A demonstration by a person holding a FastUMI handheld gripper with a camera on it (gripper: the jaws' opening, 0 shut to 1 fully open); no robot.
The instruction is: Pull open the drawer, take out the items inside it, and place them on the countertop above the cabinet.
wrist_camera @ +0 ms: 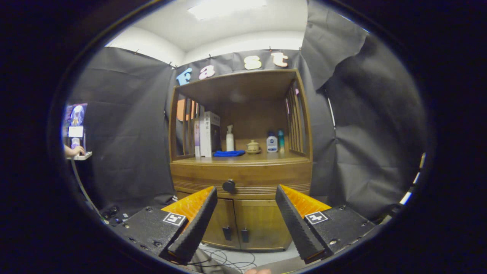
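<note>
A wooden cabinet [243, 173] stands ahead of me against the black cloth wall. Its drawer [266, 177] is pushed in, with a dark round knob [228, 185] at the front. The knob sits beyond my fingers, just right of the left fingertip. My gripper [245, 192] is open, with a wide gap and nothing between the fingers. The countertop [243, 158] above the drawer carries a blue cloth [228, 153], a white pump bottle [229, 139], a small lidded jar [252, 147], two small bottles [274, 142] and upright boxes [208, 134]. What the drawer holds is hidden.
Below the drawer are two cabinet doors [243, 224] with dark handles. Cables [228, 260] lie on the pale floor in front of the cabinet. Far off beside the cloth wall a person's hand [74, 151] rests on a small shelf. Slatted sides enclose the countertop.
</note>
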